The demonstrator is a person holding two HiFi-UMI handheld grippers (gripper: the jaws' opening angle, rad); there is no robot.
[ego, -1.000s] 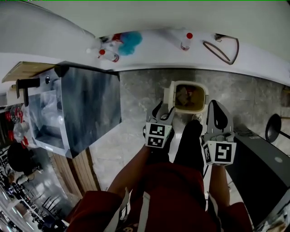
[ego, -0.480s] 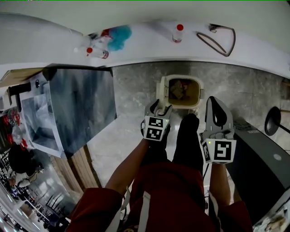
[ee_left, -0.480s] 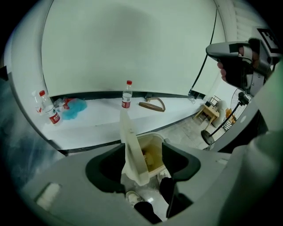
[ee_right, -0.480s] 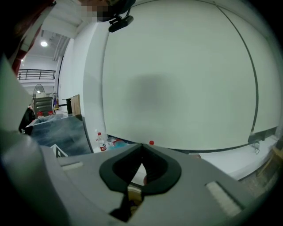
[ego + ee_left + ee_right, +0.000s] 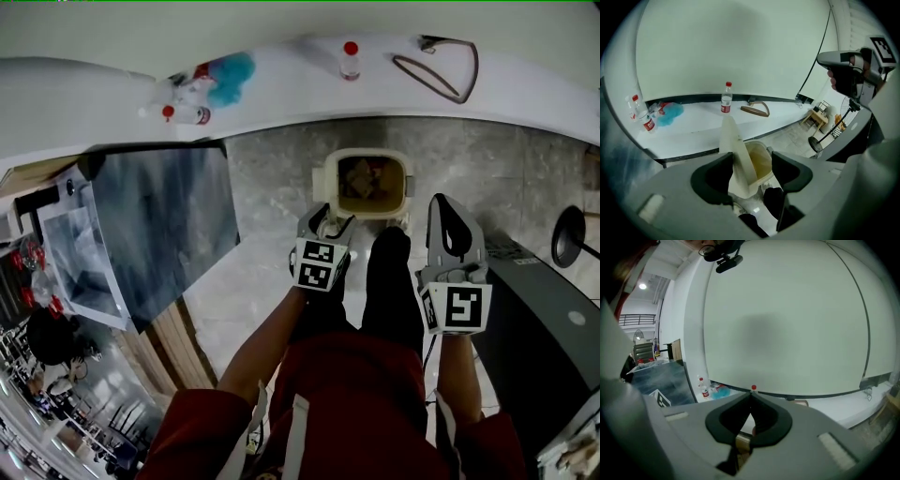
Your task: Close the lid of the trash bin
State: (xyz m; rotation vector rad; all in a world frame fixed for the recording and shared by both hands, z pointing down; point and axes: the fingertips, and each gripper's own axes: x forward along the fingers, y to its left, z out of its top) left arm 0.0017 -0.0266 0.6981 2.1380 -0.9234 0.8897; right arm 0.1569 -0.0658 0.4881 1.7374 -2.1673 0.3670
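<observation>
Cream plastic trash bin point(image 5: 364, 153) on grey floor point(image 5: 272, 187), lid point(image 5: 733, 154) standing upright.
Left gripper point(image 5: 328, 225) jaws, just opened wide, straddle the raised lid, not clamping; right gripper point(image 5: 751, 397) jaws closed together, empty, near bin.

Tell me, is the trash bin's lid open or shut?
Open: the lid stands up beside the trash bin, whose inside shows uncovered.

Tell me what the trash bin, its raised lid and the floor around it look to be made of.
Trash bin: likely moulded plastic, cream and matte, going by the smooth rounded rim and even colour.
Lid: the same cream plastic by the look, a thin smooth panel standing upright.
Floor: grey, mottled and veined, so stone or stone-look tile; which of the two cannot be told.
</observation>
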